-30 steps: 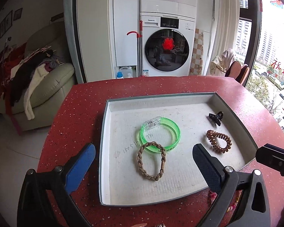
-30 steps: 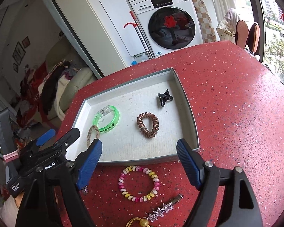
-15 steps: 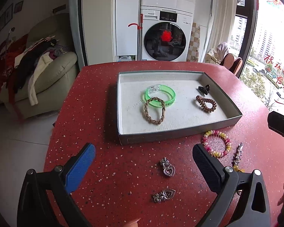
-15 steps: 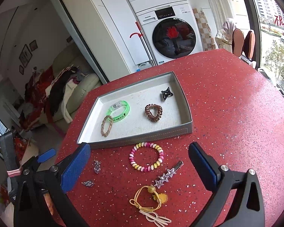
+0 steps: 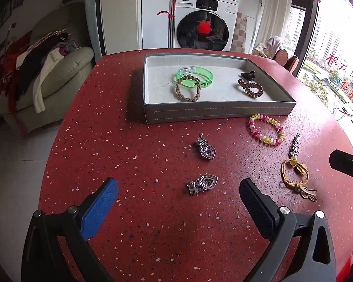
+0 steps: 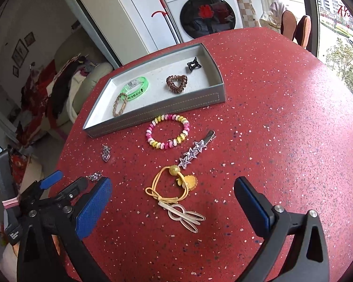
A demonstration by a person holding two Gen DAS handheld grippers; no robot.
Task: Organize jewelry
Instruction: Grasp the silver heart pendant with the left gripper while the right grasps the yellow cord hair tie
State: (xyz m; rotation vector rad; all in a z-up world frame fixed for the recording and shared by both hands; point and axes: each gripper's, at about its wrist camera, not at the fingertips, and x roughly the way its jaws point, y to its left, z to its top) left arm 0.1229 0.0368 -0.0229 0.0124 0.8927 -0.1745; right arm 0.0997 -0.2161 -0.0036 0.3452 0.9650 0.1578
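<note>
So there's a round red speckled table and a grey tray sitting toward its far edge. Both grippers are tilted down steeply over the near edge, side by side: the left gripper has its jaws spread wide with nothing in them, and the right gripper is just as wide and empty too. In the tray, toward its left side, a green bangle with a braided tan hair tie overlapping it; toward the right side a brown spiral hair tie and a small black claw clip close behind it. Loose on the table just in front of the tray's near wall: a pink-and-yellow spiral hair tie, then a star hair clip, a yellow cord hair tie between the right gripper's fingers but not touched, and two little silver heart charms, possibly pendants, hard to say.
</note>
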